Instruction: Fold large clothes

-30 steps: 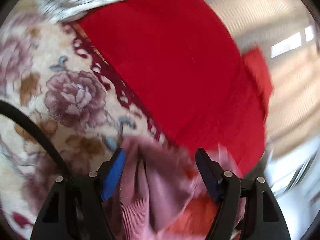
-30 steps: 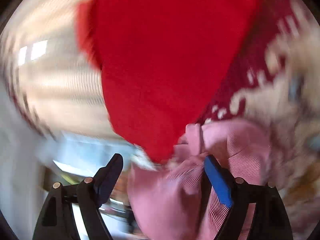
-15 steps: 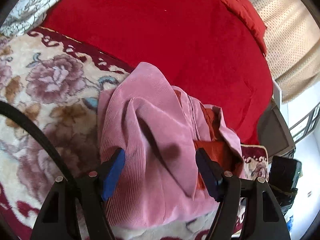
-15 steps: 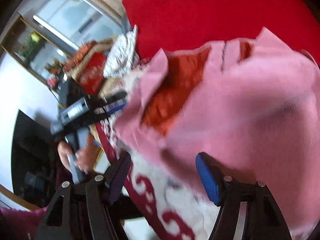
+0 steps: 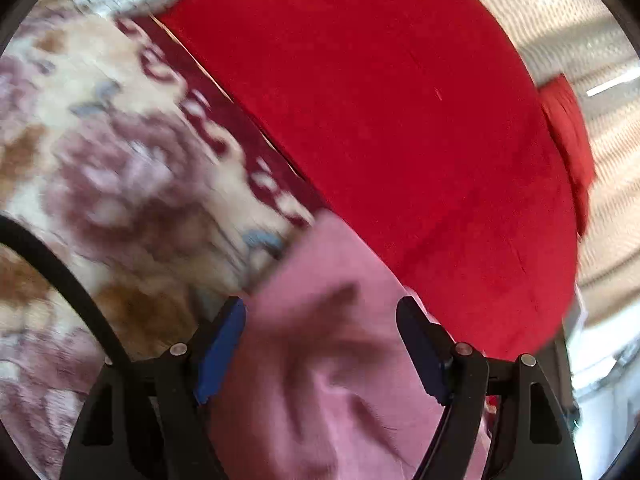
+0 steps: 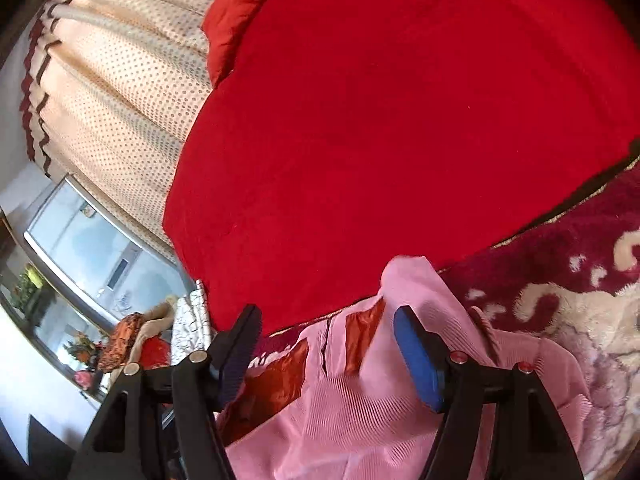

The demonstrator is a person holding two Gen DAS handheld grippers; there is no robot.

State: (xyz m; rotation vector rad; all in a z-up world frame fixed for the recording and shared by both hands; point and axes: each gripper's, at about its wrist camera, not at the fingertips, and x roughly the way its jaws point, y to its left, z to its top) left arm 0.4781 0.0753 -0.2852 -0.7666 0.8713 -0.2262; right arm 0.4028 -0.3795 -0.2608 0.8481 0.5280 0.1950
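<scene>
My jaws are matt black plastic with silvery metal rivets, and blue pads [image 6: 418, 358] that look rubbery and dull. Between them lies a pink garment [image 6: 400, 412] of fine ribbed cloth, corduroy-like, its glossy orange-red satin lining [image 6: 276, 380] catching the light. Beyond it, a red bedspread [image 6: 400, 120] looks like smooth, velvety matt fabric, as does the red cushion [image 6: 236, 12]. The floral blanket [image 5: 132, 184] under my left gripper [image 5: 322, 344] is thick plush pile, fuzzy and soft, blurred in that view. A dotted cream curtain [image 6: 120, 92] hangs in thin woven cloth. My right gripper [image 6: 328, 344] frames a shiny glass panel [image 6: 84, 240].
</scene>
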